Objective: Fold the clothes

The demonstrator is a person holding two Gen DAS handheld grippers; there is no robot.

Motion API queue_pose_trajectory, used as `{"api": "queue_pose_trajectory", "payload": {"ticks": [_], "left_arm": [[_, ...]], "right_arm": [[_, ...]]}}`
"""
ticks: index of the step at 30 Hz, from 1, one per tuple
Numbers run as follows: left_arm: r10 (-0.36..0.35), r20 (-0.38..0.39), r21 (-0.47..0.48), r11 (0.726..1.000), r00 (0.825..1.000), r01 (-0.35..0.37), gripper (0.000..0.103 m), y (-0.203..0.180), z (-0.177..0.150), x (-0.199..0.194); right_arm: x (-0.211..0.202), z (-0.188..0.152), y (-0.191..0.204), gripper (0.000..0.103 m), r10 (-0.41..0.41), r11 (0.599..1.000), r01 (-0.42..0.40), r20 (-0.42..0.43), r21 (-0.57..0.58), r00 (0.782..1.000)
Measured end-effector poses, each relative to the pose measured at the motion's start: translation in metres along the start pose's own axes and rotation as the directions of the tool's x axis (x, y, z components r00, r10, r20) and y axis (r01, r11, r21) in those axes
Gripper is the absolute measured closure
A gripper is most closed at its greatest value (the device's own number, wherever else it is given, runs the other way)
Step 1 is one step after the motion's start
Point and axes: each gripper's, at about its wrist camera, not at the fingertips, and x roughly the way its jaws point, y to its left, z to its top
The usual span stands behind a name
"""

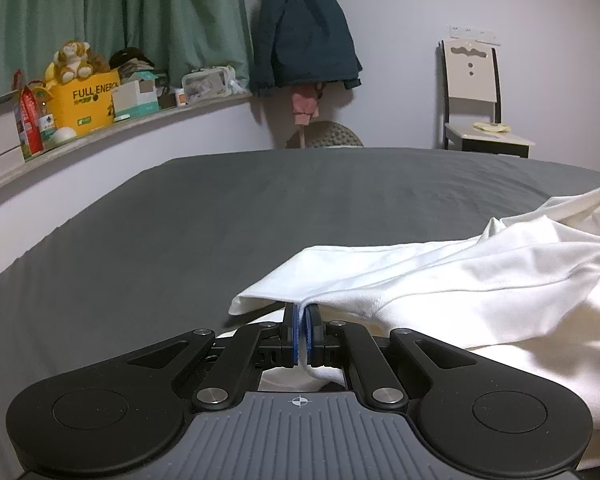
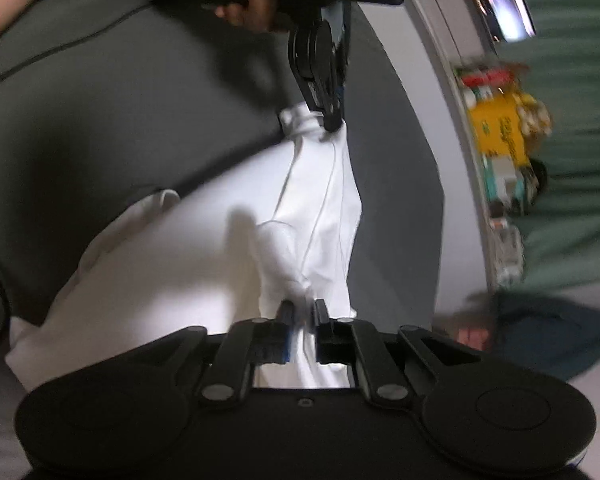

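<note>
While the white garment [image 1: 480,276] lies on the grey bed [image 1: 220,208], our left gripper [image 1: 301,312] and right gripper [image 2: 303,312] each pinch an edge; we judge lifting and spreading comes next.

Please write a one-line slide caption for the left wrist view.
Left gripper shut on a white garment's edge above the grey bed.

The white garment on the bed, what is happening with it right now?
A person is folding a white garment on a bed with a grey sheet, a handheld gripper in each hand. The left gripper is shut on one edge of the cloth. The right gripper has a bunch of the fabric clamped between its jaws.
</note>
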Motion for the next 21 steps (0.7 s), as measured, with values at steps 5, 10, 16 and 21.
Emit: {"api": "queue_pose_trajectory", "payload": {"ticks": [5,10,16,21], "left_arm": [[0.004,-0.001,0.006,1.000,1.000,-0.004,0.099,-0.002,0.000,-0.001],[0.006,-0.004,0.009,1.000,1.000,-0.006,0.099,-0.002,-0.001,-0.001],[0.004,-0.006,0.007,1.000,1.000,-0.004,0.099,-0.001,-0.002,0.000],[0.002,-0.010,-0.001,1.000,1.000,-0.002,0.099,0.000,-0.002,0.002]], "right_arm": [[0.014,-0.007,0.030,0.076,-0.083,0.976,0.070,-0.055,-0.208,0.995],[0.044,-0.006,0.035,0.070,-0.110,0.918,0.065,-0.092,-0.392,0.990],[0.065,-0.008,0.050,0.058,-0.208,0.872,0.148,-0.079,-0.467,0.975],[0.059,0.008,0.013,0.058,-0.465,0.865,0.447,-0.028,-0.227,0.885]]}}
